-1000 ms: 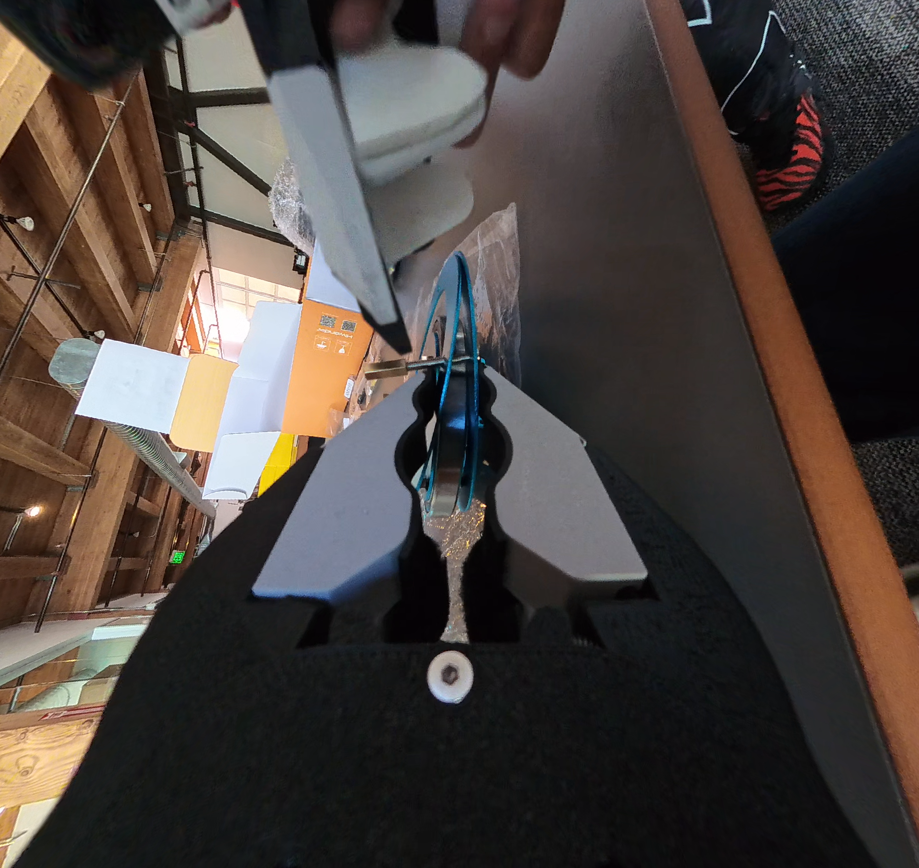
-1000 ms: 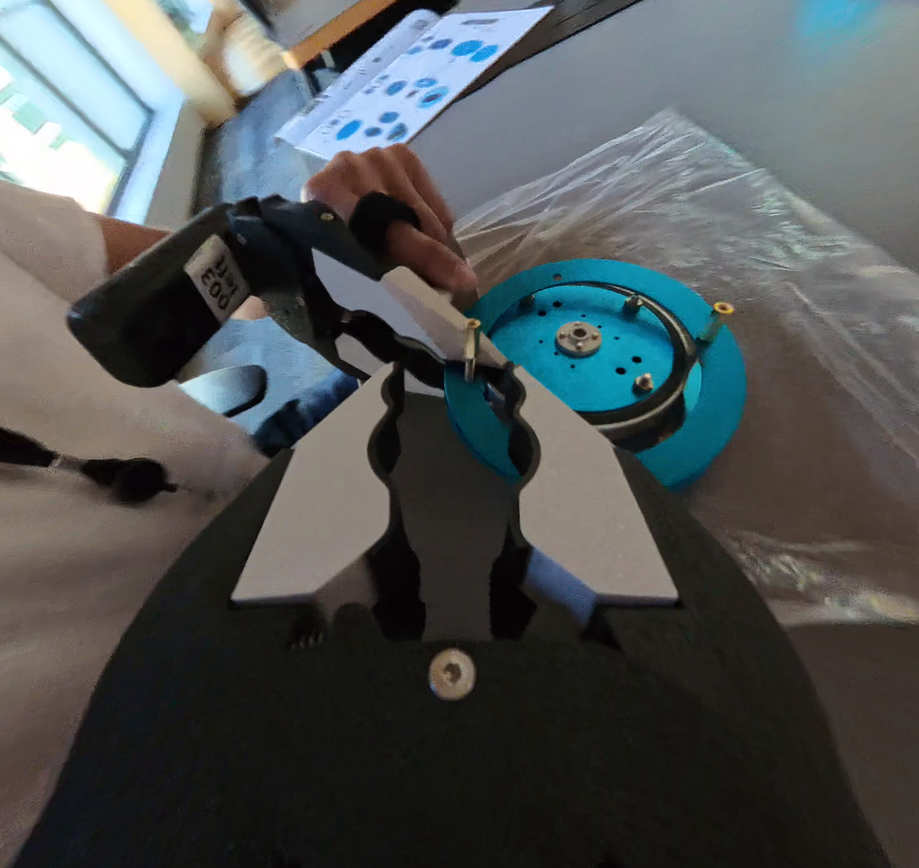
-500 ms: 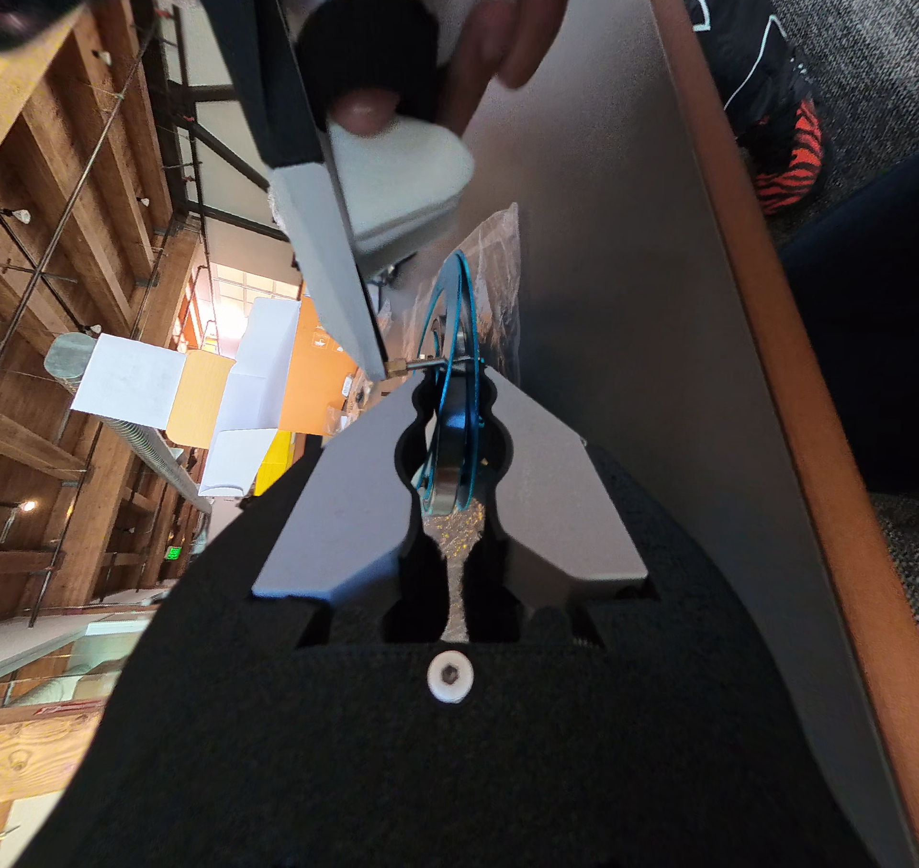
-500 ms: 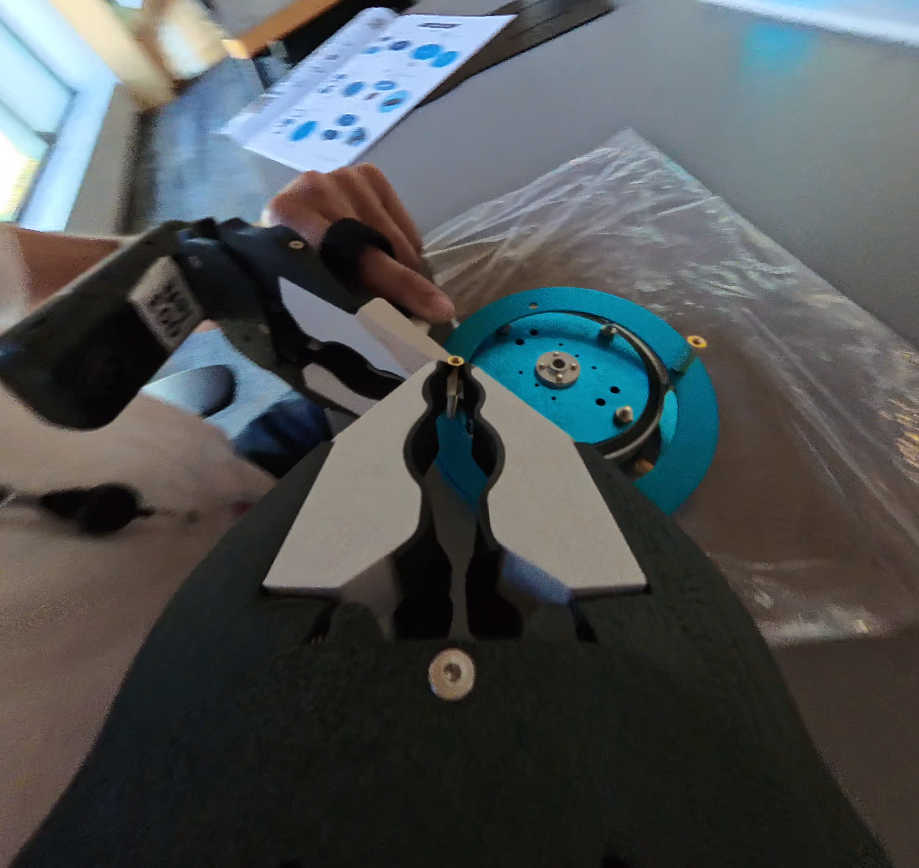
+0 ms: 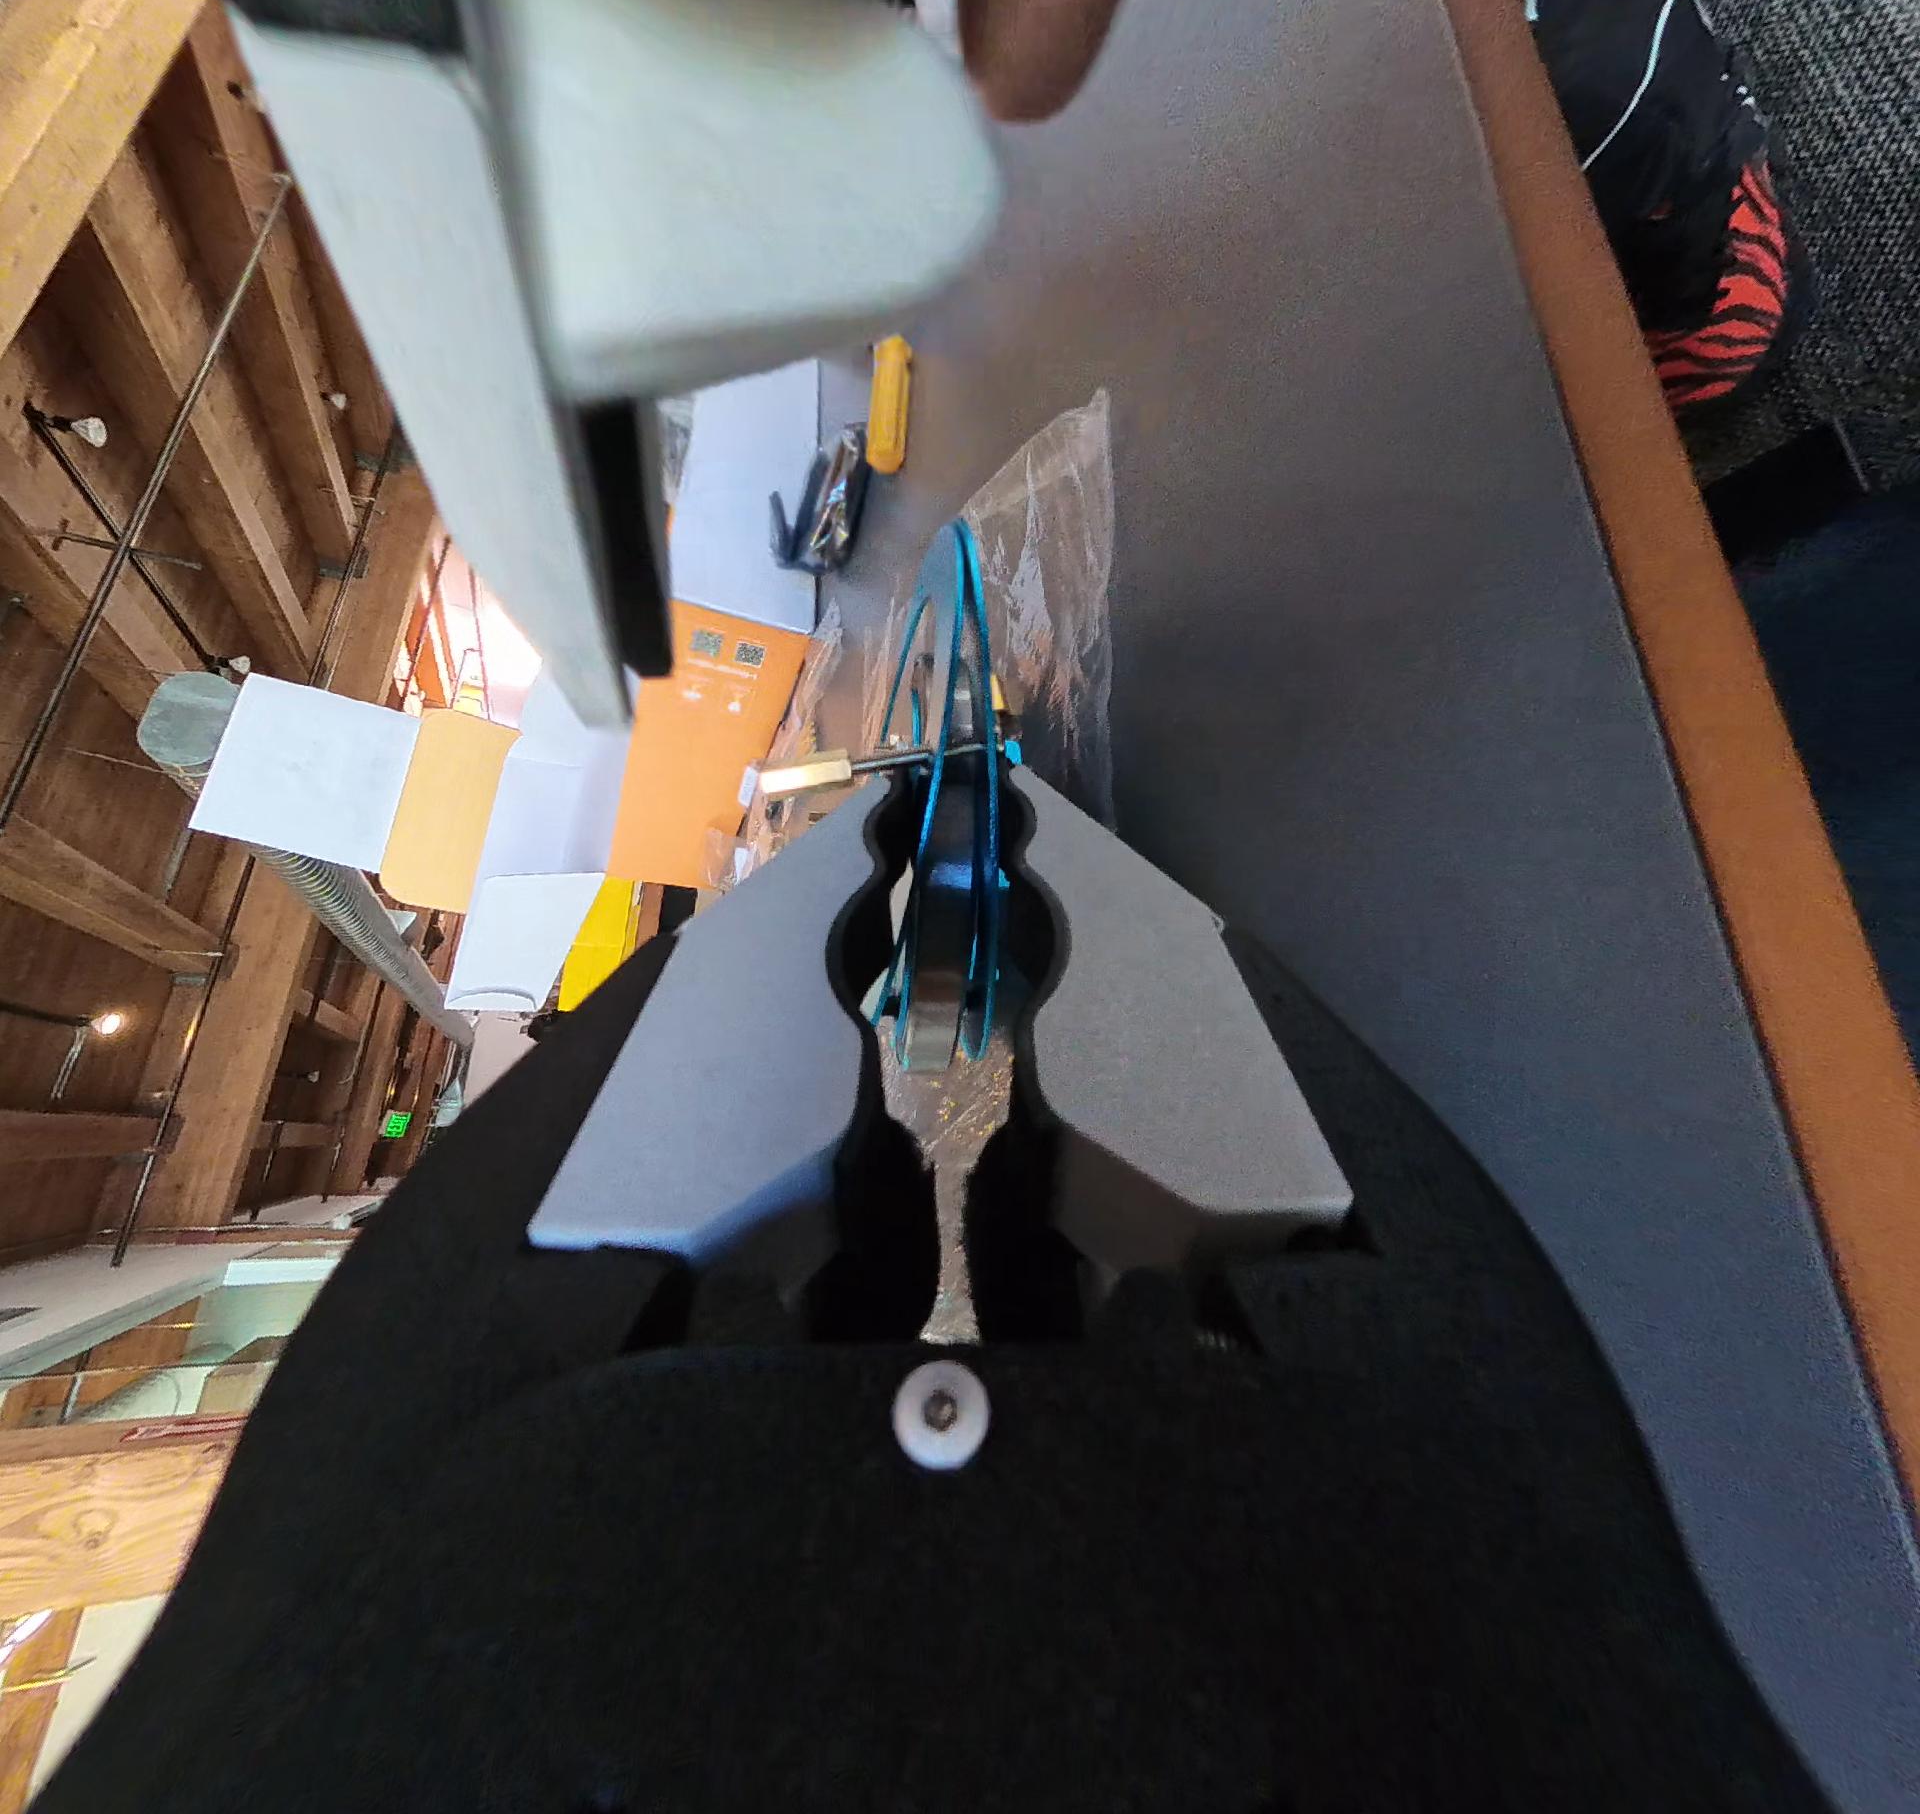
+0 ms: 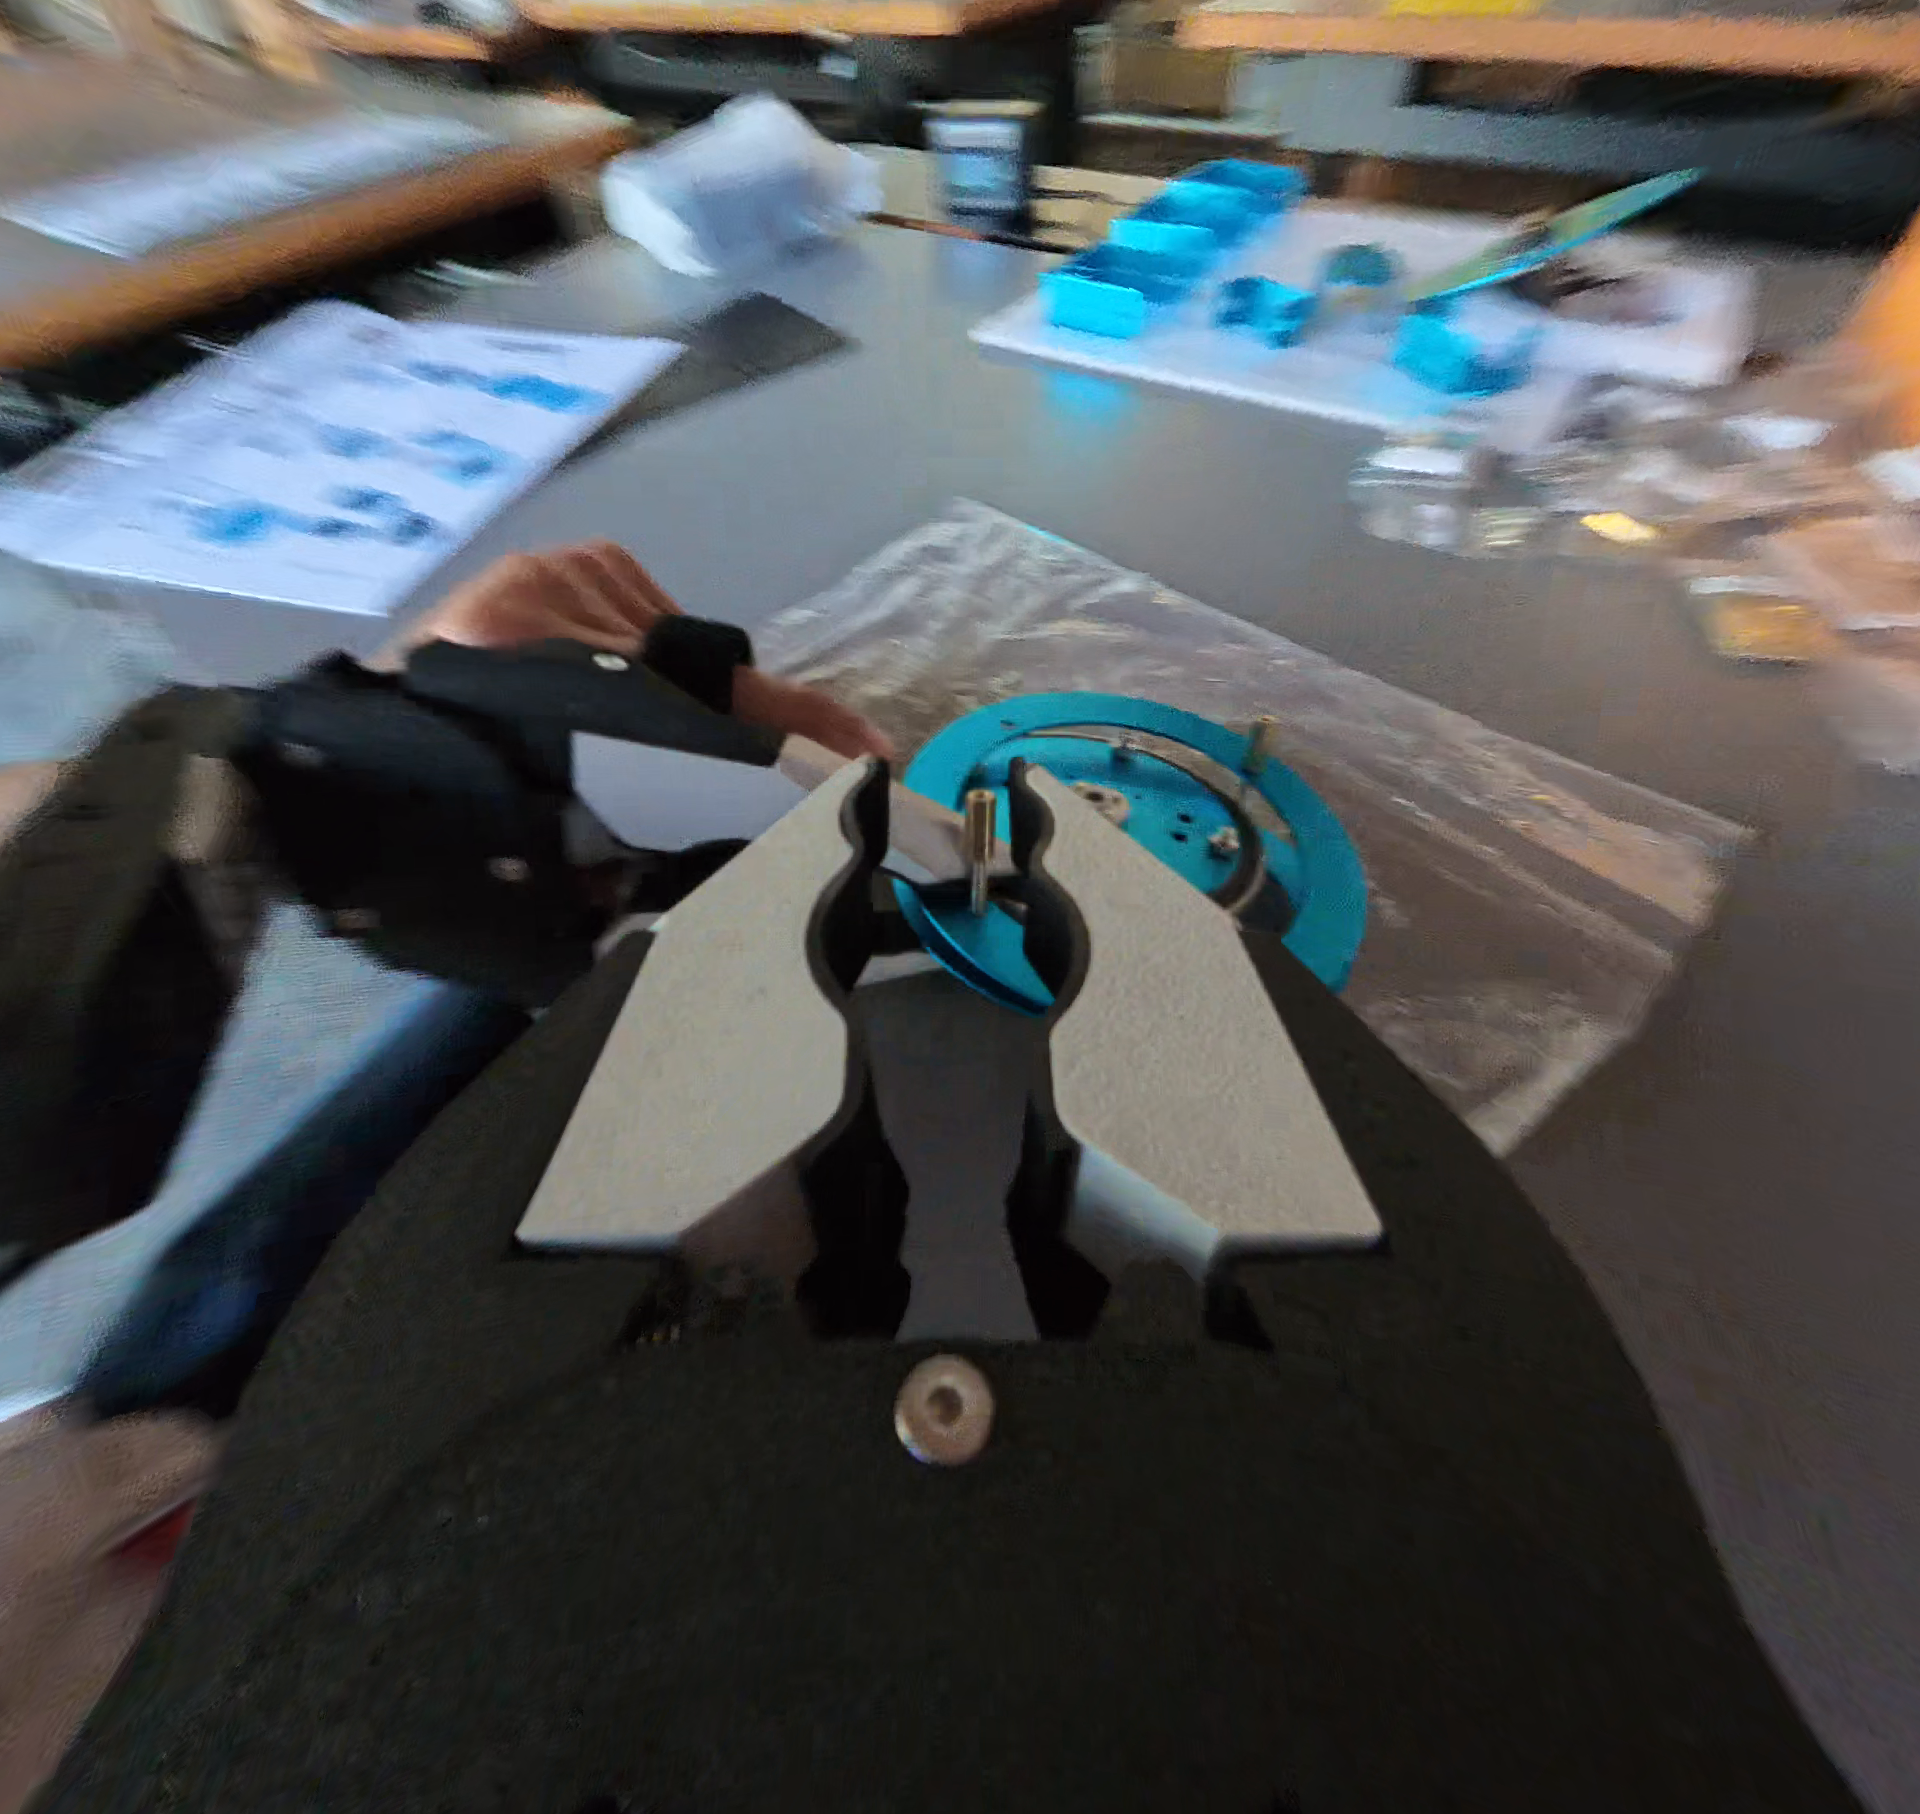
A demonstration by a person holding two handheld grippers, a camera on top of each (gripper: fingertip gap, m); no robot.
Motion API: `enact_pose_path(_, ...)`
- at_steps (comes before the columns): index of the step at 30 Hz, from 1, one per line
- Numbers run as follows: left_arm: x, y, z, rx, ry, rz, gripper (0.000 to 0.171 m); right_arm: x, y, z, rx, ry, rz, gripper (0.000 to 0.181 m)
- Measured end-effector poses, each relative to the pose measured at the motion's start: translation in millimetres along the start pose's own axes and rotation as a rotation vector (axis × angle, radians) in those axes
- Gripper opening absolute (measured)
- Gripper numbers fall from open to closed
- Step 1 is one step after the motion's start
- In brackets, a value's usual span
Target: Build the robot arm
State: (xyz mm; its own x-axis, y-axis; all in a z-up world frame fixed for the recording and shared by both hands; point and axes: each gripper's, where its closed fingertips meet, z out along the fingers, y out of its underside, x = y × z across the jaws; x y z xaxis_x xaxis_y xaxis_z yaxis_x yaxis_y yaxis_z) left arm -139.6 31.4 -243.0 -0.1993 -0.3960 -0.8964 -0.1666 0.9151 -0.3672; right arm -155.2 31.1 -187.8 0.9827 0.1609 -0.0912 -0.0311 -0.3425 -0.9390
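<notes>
Left tongs [image 5: 951,808] clamp blue disc [image 6: 1288,860] edge.

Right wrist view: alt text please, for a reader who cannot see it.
The right tool, fingers apart, frames a small brass standoff standing on a blue metal disc. The left tool grips the disc's near-left edge, over a clear plastic bag on a dark table. The background is blurred.

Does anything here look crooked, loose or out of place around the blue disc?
Nothing is spilled or broken. One small oddity: the brass standoff at the near edge of the blue disc stands bare between the right gripper's open fingers, held by nothing, while the left gripper clamps the disc's rim. The disc lies on a clear plastic bag.
</notes>
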Motion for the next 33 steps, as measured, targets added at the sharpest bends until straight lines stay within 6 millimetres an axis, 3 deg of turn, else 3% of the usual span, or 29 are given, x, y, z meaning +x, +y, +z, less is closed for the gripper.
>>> enact_pose_path(2,0,1,0,-0.003,-0.002,-0.001,0.015,-2,-3,-6,-0.051,-0.308,0.109,0.023)
enact_pose_path(3,-1,1,1,-0.003,-0.002,-0.003,0.015,-2,-1,-8,-0.087,-0.449,0.144,0.033)
enact_pose_path(5,-1,1,1,-0.006,-0.006,-0.001,0.015,3,10,-8,-0.19,-0.641,0.135,0.031)
enact_pose_path(7,-1,1,1,-0.006,-0.005,-0.003,0.015,6,24,-2,-0.279,-0.738,0.158,0.028)
enact_pose_path(10,-2,3,1,-0.008,-0.004,-0.007,0.015,3,26,11,-0.274,-0.782,0.142,0.023)
enact_pose_path(15,-3,6,0,-0.021,-0.01,0.002,0.015,3,27,19,-0.284,-0.777,0.073,0.007)
enact_pose_path(21,-4,6,2,-0.021,-0.006,-0.02,0.015,13,21,20,-0.256,-0.613,-0.006,0.011)
enact_pose_path(26,-4,7,2,-0.021,-0.005,-0.021,0.015,4,21,24,-0.252,-0.62,0.0,0.018)
enact_pose_path(28,-4,7,2,-0.021,-0.004,-0.02,0.015,2,17,25,-0.235,-0.629,0.02,0.01)
enact_pose_path(31,-4,7,2,-0.025,-0.005,-0.024,0.015,5,18,28,-0.244,-0.552,-0.002,0.004)
enact_pose_path(33,-5,9,2,-0.031,-0.006,-0.033,0.015,6,17,30,-0.222,-0.409,0.003,0.004)
